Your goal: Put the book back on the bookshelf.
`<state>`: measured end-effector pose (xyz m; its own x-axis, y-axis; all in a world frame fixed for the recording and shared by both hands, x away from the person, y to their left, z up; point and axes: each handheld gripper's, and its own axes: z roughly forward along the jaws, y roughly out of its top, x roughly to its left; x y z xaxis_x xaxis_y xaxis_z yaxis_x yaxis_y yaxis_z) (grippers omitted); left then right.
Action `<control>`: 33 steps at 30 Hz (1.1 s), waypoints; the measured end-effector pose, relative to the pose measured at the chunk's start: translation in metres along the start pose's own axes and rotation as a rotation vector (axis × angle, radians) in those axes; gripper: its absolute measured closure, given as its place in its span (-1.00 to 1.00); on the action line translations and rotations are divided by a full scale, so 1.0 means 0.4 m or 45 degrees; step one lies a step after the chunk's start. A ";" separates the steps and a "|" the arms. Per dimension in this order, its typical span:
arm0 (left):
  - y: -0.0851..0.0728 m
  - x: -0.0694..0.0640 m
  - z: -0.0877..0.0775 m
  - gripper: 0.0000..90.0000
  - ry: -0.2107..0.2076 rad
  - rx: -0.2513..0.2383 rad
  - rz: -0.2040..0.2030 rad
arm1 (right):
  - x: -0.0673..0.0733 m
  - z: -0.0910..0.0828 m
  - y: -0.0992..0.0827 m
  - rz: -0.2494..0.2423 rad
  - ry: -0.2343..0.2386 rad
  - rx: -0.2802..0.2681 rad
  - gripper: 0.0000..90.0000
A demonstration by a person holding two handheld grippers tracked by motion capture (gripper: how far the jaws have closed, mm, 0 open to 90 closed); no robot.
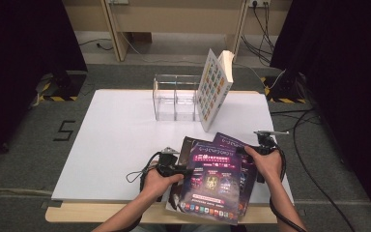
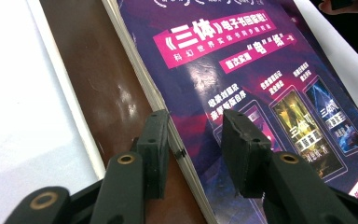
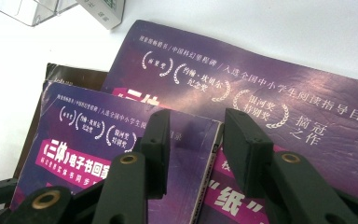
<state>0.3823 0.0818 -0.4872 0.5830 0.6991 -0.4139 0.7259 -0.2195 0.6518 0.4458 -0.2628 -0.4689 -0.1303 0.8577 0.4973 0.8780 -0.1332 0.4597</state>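
So far one book point(image 1: 214, 89) is standing tilted at the right end of the clear holder point(image 1: 174, 99), well beyond both sets of fingers, and by the look of it that is the part of the job that is done. Three more are lying fanned in a pile at the near edge of the white table point(image 1: 116, 140), right under the fingers, so most of the sorting seems to be left.

The left gripper point(image 1: 174, 169) is hovering at the left side of the pile. In the left gripper view its fingers point(image 2: 154, 149) are standing about half open and straddling the page edge of the top purple book point(image 2: 242, 70): one finger is over the brown book point(image 2: 107, 93) beneath, the other over the purple cover. The pads are not pressing on anything.

The right gripper point(image 1: 263, 145) is sitting at the far right corner of the pile. In the right gripper view its fingers point(image 3: 247, 140) are parted fairly wide and holding nothing; the top book's corner point(image 3: 102, 140) is lying below the left finger and the second purple book point(image 3: 261, 93) below and beyond the right one.

Judging from this, the person is lining up to pick the top book, and no lift is under way yet
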 end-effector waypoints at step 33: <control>-0.002 -0.005 0.000 0.39 0.022 -0.007 -0.013 | -0.004 0.000 0.016 0.030 0.037 0.055 0.43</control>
<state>0.3805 0.0808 -0.4869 0.5694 0.7129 -0.4093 0.7296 -0.2089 0.6511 0.4517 -0.2650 -0.4669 -0.1220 0.8396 0.5293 0.9002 -0.1311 0.4154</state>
